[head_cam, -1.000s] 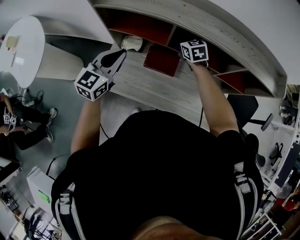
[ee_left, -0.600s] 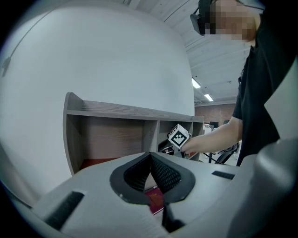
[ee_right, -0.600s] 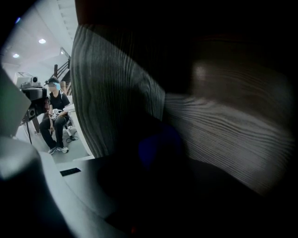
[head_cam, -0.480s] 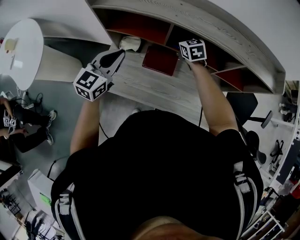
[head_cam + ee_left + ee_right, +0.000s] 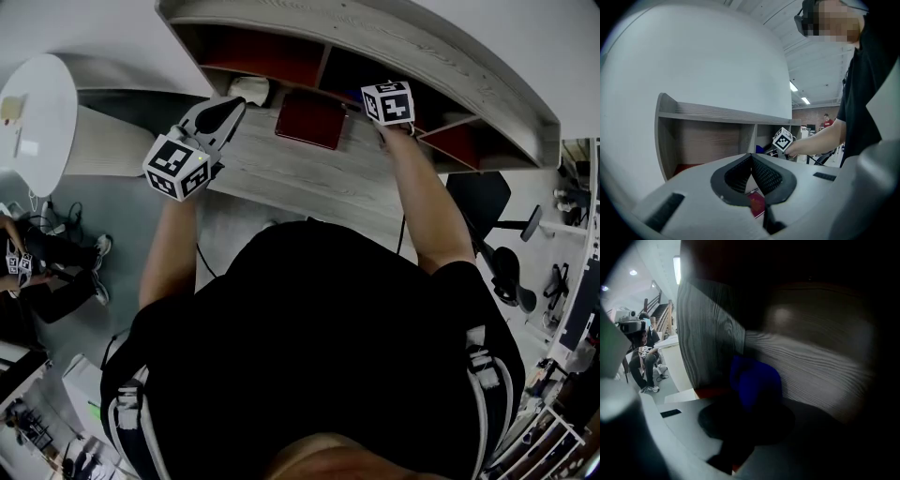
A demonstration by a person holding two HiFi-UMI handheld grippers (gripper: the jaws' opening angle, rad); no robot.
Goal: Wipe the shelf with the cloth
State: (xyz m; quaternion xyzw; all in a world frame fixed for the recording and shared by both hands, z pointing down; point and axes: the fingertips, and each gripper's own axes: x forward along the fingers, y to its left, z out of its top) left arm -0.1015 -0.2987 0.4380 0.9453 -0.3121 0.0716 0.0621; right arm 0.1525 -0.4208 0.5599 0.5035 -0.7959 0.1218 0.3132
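over at the left end of the desk point(image 5: 309, 183), my left gripper point(image 5: 751, 157) hangs idle, its fingers pressed together on nothing and its tips aimed toward the shelf point(image 5: 394, 42). just right of it a pale lump point(image 5: 249, 89) sits at the mouth of the left compartment. next along, a red book point(image 5: 310, 120) lies flat on the desk in front of the divider. further right, my right gripper point(image 5: 749, 404) reaches into the middle compartment, fingers pinching the blue cloth point(image 5: 754, 378) and holding it against the grained wood inside.

the trouble i'd expect is in that dark compartment. i judge the cloth is held only by a bunched end, so dragging it hard along the wood could pull it out of the pinch and leave it lying in there. the marker cube rides close under the shelf's top board, and a lifted stroke could knock it. on a stroke back leftward, my wrist could shove the red book, and a careless left gripper could nudge the pale lump.

against the picture from a second ago, the right gripper stands farther right of the divider and of the book, so the stroke has travelled rightward. the left gripper keeps its place beside the pale lump, closed the same, and my head has shifted so the shelf sits a little further left in view.
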